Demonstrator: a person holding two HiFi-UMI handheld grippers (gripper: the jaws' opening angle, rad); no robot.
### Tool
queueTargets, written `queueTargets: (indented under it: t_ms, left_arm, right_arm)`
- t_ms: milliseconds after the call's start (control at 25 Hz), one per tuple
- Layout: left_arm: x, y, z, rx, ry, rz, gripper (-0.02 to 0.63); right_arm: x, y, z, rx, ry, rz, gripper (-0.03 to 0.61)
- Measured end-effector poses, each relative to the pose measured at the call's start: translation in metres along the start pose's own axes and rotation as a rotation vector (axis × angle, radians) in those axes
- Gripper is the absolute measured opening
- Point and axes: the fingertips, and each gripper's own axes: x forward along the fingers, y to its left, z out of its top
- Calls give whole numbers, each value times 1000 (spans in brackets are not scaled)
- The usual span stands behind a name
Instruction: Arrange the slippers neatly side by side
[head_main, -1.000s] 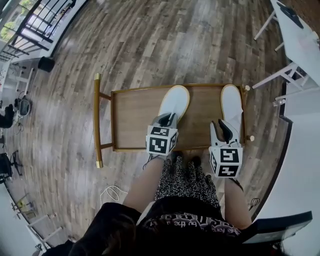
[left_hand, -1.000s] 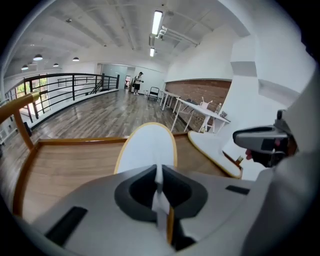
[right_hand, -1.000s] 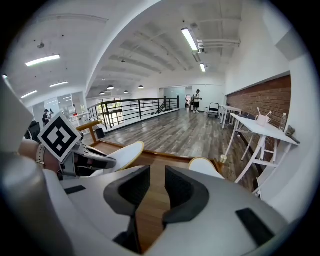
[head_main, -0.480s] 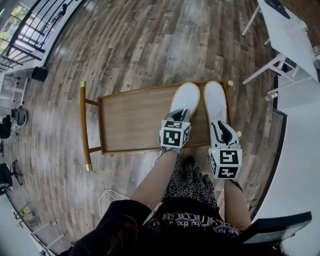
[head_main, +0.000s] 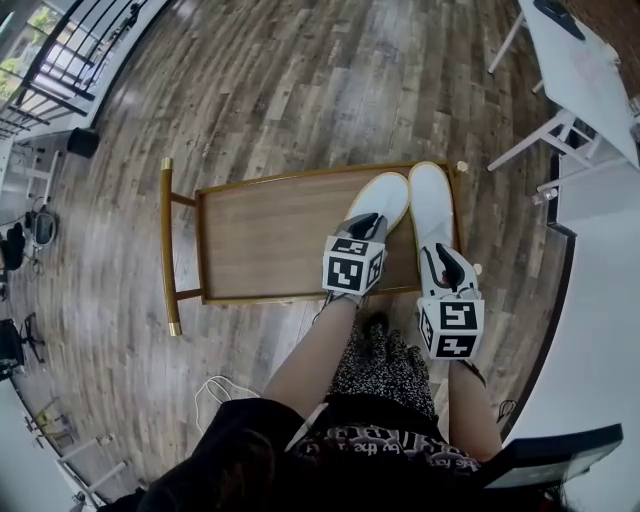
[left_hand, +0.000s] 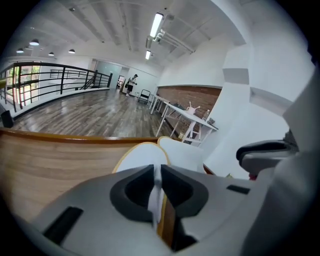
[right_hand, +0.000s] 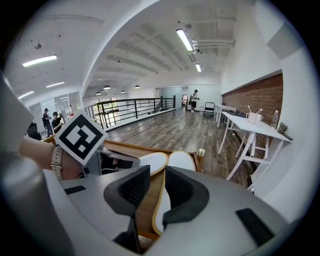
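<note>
Two white slippers with tan rims lie on a wooden tray (head_main: 270, 230). The left slipper (head_main: 381, 198) leans its toe against the right slipper (head_main: 430, 200) at the tray's right end. My left gripper (head_main: 362, 228) is shut on the left slipper's heel edge; in the left gripper view that thin edge (left_hand: 159, 197) is pinched between the pads, with the slipper (left_hand: 137, 155) ahead. My right gripper (head_main: 445, 262) stands open over the right slipper's heel. In the right gripper view its jaws straddle that slipper's (right_hand: 181, 161) inner rim without pressing it.
The tray has a raised rim and a wooden handle bar (head_main: 166, 250) at its left end, and it stands on a plank floor. A white table (head_main: 590, 70) is at the upper right. A white wall runs along the right side. A cable (head_main: 215, 390) lies on the floor.
My left gripper has dragged the left slipper rightwards across the tray until it lies against the right slipper, toe angled towards it. The right gripper has stayed at the right slipper's heel.
</note>
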Motion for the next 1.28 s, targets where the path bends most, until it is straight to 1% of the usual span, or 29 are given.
queueTargets:
  t_ms: [80, 200, 240, 280, 360, 400, 440, 600, 720, 800, 880, 1000, 1200, 1240, 1280]
  left_arm:
    - [-10, 4, 2, 16, -10, 3, 34]
    - [-22, 8, 6, 22, -28, -15, 171]
    - [-26, 8, 8, 36, -32, -19, 211]
    - [-30, 9, 8, 60, -32, -15, 222]
    - [-39, 17, 5, 119, -15, 9, 224]
    - [-44, 23, 0, 131, 1, 21, 224]
    - [-51, 30, -6, 122, 20, 27, 224]
    - [-73, 52, -37, -11, 93, 40, 230]
    - [-77, 65, -64, -80, 189, 71, 234]
    - [-76, 68, -74, -117, 239, 80, 233]
    - [-72, 62, -80, -141, 270, 52, 234]
    - [-66, 41, -81, -143, 288, -33, 233]
    - [-59, -4, -72, -125, 269, -190, 233]
    - [-59, -9, -70, -117, 264, -206, 233]
    - [-59, -9, -68, -105, 256, -201, 233]
  right_arm:
    - [1, 0, 1, 2, -1, 2, 92]
    - [4, 2, 1, 8, 0, 9, 93]
    - [5, 3, 0, 9, 2, 12, 94]
    - [6, 4, 0, 9, 2, 15, 92]
    - [7, 7, 1, 3, -1, 23, 94]
    - [8, 9, 2, -1, -3, 28, 94]
    - [8, 11, 2, -4, -4, 34, 94]
    - [10, 13, 3, -3, -3, 43, 93]
    - [11, 13, 4, -15, -7, 40, 94]
    - [11, 15, 7, -41, -14, 36, 92]
    - [11, 17, 9, -54, -20, 35, 94]
    - [10, 20, 9, -53, -19, 37, 92]
    - [12, 21, 6, -47, -10, 34, 92]
    - [12, 21, 6, -47, -10, 34, 92]
    - [12, 22, 7, -47, -12, 34, 92]
